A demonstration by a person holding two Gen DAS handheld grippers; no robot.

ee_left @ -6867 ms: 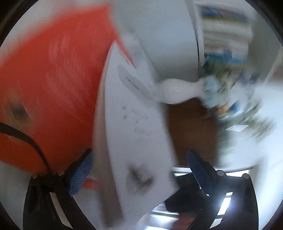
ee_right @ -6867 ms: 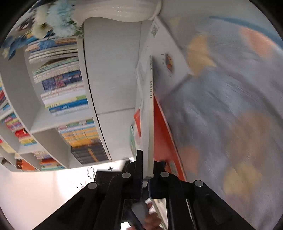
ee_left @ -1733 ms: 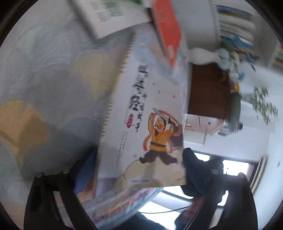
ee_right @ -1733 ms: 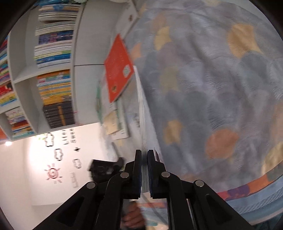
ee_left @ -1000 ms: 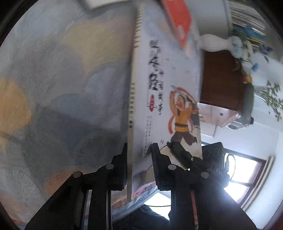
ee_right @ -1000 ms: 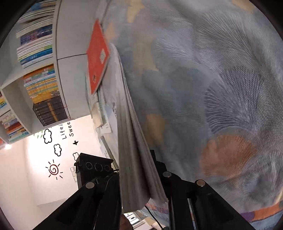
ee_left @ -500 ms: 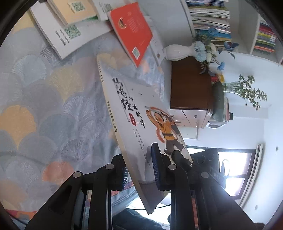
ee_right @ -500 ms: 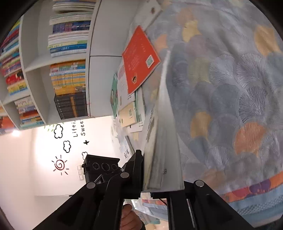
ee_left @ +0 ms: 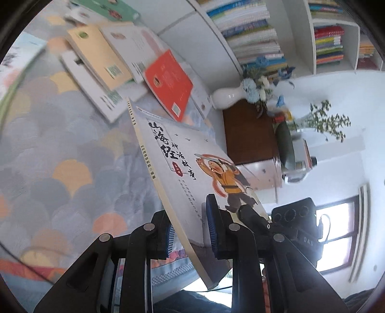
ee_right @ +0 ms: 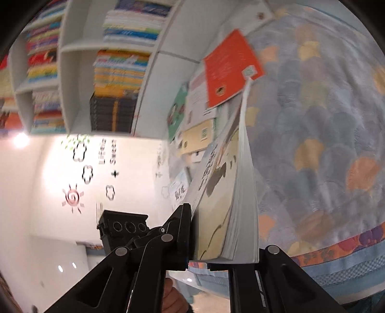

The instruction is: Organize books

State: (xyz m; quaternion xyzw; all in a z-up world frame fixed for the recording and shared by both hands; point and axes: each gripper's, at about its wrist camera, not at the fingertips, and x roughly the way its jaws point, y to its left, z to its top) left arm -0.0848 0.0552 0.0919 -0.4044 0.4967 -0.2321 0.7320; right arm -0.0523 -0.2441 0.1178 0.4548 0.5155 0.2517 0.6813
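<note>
Since a second ago the illustrated storybook point(ee_left: 182, 173) has come up off the patterned cloth point(ee_left: 60, 154) and now hangs tilted above it, carried between both tools. The left tongs point(ee_left: 190, 231) pinch its near lower edge, blue pads on either side of the cover and spine. The right tongs point(ee_right: 221, 236) clamp the opposite edge, where the fanned page block point(ee_right: 243, 192) shows between the black jaws; both pairs are pressed against the book rather than spread. In the left wrist view the cover faces the camera, showing brush lettering and a cartoon figure in orange.

Beyond the book, a loose pile stays on the cloth near the white bookshelf point(ee_left: 252, 36): an orange-red book point(ee_left: 168, 81) on top, a cream-yellow book point(ee_left: 98, 57) and a green one point(ee_left: 108, 9) beside it. A white vase point(ee_left: 226, 96) of blue flowers lies past the pile. A hand point(ee_right: 173, 301) shows under the right tongs.
</note>
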